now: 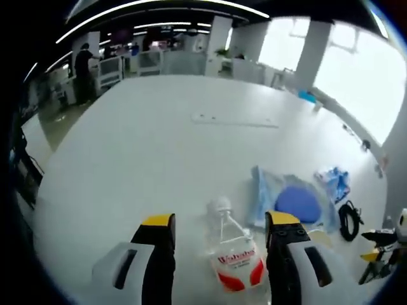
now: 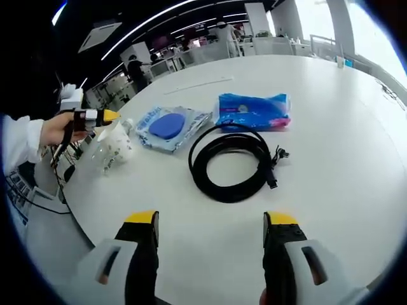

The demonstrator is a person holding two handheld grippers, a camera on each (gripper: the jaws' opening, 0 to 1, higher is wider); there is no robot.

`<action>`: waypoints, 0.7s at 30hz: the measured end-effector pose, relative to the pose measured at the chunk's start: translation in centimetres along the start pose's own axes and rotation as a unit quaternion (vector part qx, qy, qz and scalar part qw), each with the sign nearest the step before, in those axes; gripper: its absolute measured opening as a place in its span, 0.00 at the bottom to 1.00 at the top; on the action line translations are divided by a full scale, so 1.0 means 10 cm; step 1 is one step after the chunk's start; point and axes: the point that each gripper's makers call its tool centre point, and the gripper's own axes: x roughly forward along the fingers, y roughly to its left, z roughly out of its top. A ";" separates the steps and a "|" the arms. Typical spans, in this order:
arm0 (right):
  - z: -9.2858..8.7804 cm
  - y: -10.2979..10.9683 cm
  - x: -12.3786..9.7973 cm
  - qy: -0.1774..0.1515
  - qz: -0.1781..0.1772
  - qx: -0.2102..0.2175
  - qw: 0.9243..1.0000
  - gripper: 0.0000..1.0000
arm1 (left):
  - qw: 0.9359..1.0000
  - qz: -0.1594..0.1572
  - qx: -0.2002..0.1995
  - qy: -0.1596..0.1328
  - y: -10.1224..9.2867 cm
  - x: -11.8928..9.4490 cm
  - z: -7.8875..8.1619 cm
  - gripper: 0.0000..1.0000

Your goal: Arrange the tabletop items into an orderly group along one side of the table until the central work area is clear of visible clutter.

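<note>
Hovering with jaws spread, the left gripper point(image 1: 219, 232) is straddling a bottle point(image 1: 232, 251) lying near the table point(image 1: 146, 140) edge. The right gripper point(image 2: 210, 229), also spread, is facing a cable point(image 2: 230, 162), pouch point(image 2: 170, 127) and packet point(image 2: 254, 111), all unsorted.

The plastic bottle point(image 1: 233, 253) is showing a red and white label reading "Wahaha" in the left gripper view. The blue packet point(image 2: 253, 112) is carrying print too small and blurred to read.
</note>
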 end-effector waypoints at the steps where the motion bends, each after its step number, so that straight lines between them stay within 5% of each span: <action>1: 0.00 0.00 0.00 0.000 0.000 0.000 1.000 0.65 | 1.000 0.000 -0.003 0.001 0.00 0.01 0.00 0.51; 21: 0.00 -0.07 0.00 -0.001 -0.011 0.010 1.000 0.63 | 0.998 -0.004 -0.027 0.059 -0.06 0.28 -0.12 0.36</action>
